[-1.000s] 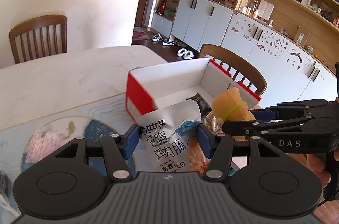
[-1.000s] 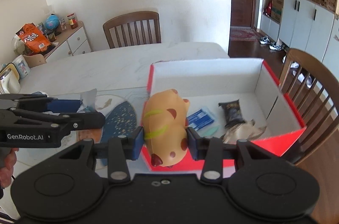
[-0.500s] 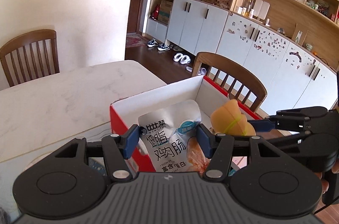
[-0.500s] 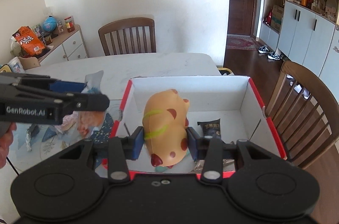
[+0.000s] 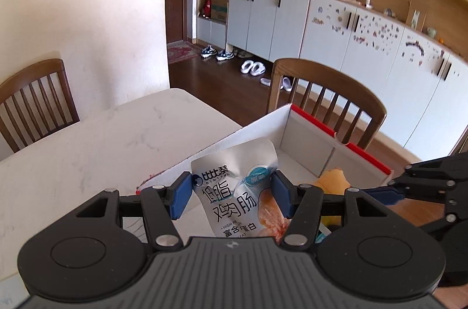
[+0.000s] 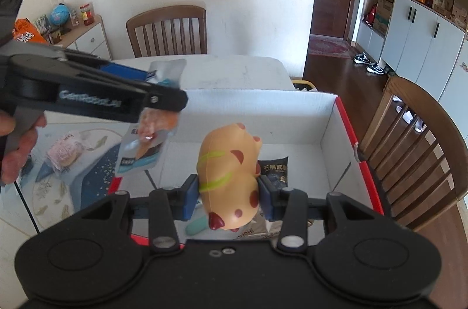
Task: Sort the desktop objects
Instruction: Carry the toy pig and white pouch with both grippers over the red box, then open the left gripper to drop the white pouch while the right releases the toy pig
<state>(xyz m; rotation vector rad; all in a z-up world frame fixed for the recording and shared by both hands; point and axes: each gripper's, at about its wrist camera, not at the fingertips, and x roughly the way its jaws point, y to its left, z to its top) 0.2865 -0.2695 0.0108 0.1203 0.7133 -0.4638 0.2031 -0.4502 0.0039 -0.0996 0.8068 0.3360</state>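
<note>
At frame centre, left gripper (image 5: 231,196) fingers clamp a chicken-sausage pouch (image 5: 238,192), right gripper (image 6: 228,196) fingers clamp a squishy toy (image 6: 229,171) over the red-edged box (image 6: 345,121); crowded together, they might collide.

Glossy foil snack pouch (image 5: 234,186), smooth rubbery toy (image 6: 231,162) and matt cardboard box (image 6: 257,116) (red-edged) on marble-look table (image 5: 87,151).

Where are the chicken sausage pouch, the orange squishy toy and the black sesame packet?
chicken sausage pouch (image 5: 234,192): left wrist view, printed front between the pads.
orange squishy toy (image 6: 231,162): right wrist view, middle of its spotted body.
black sesame packet (image 6: 275,170): right wrist view, label, on the box floor.
</note>
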